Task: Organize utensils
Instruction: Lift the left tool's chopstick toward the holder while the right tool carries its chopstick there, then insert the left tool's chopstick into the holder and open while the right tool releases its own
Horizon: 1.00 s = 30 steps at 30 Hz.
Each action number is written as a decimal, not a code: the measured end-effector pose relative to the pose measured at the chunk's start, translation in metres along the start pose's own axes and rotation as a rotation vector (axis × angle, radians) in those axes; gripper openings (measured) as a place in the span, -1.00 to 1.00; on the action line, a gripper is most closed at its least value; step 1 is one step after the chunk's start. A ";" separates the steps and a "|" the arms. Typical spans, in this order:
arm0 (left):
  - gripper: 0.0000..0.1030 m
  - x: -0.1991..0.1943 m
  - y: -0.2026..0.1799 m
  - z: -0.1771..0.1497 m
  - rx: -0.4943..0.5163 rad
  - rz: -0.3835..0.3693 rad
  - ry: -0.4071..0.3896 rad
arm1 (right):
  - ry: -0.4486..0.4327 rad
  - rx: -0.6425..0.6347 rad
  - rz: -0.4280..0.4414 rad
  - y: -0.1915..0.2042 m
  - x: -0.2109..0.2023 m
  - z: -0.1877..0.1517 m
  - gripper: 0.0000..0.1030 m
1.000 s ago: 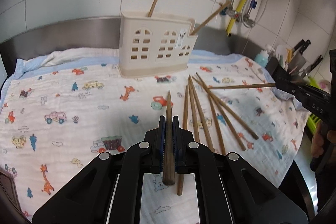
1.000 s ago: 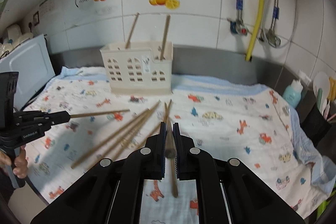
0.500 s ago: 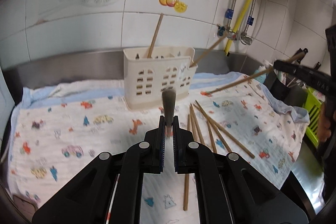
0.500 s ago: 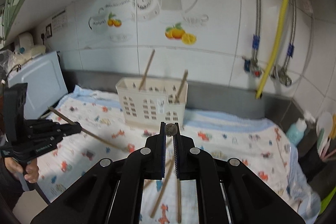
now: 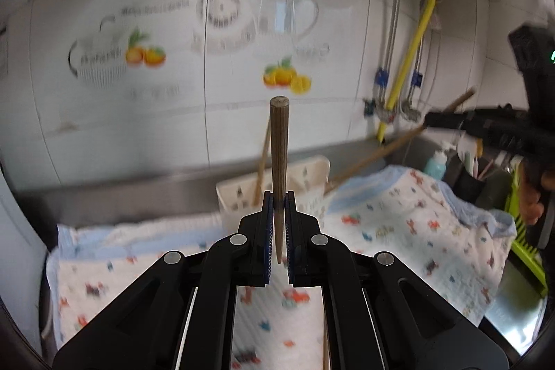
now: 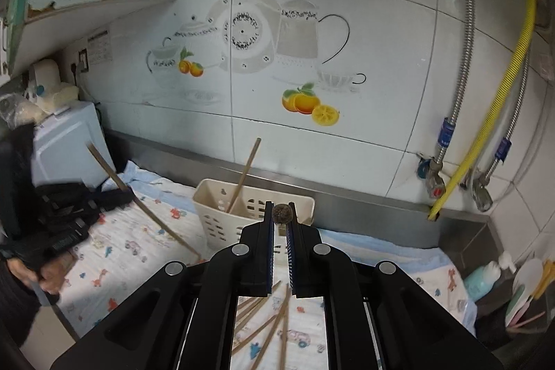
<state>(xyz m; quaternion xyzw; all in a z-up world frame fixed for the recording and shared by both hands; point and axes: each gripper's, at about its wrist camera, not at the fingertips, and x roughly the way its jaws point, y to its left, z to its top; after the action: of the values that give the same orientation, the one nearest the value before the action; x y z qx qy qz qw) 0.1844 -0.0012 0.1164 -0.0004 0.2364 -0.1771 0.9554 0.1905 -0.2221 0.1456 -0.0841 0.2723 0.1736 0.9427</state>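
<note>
My left gripper [image 5: 277, 207] is shut on a wooden chopstick [image 5: 279, 148] that stands upright above the jaws. Behind it stands the cream utensil holder [image 5: 239, 193] with a chopstick [image 5: 262, 162] in it. My right gripper [image 6: 281, 214] is shut on another chopstick [image 6: 281, 212], seen end-on. Past it is the utensil holder [image 6: 222, 214] with one chopstick [image 6: 242, 175] leaning in it. Several loose chopsticks [image 6: 263, 328] lie on the printed cloth [image 6: 121, 252] below the right gripper. Each gripper shows in the other's view: the right [image 5: 485, 123], the left [image 6: 69, 210].
A tiled wall with fruit decals [image 6: 308, 103] rises behind the counter. A yellow hose and taps [image 6: 485, 127] are at the right. A teal bottle [image 6: 482, 276] and a rack stand at the right edge. A white appliance [image 6: 66, 141] is at the left.
Both grippers have lifted their chopsticks off the cloth and tilted up, so the views now face the wall. The left chopstick now stands upright. Both are nearer the holder.
</note>
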 end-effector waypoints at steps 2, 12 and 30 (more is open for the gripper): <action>-0.90 -0.003 0.002 0.014 0.007 0.009 -0.028 | 0.024 -0.007 -0.006 -0.001 0.011 0.004 -0.87; -0.90 0.003 0.016 0.062 0.014 0.088 -0.116 | 0.129 -0.020 0.014 -0.005 0.055 0.010 -0.87; -0.89 0.095 0.036 0.027 -0.041 0.098 0.070 | 0.185 -0.006 0.029 -0.007 0.095 -0.007 -0.87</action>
<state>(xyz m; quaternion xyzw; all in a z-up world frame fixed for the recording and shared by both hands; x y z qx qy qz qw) 0.2873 -0.0015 0.0940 -0.0022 0.2732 -0.1251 0.9538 0.2651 -0.2032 0.0883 -0.0984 0.3589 0.1797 0.9106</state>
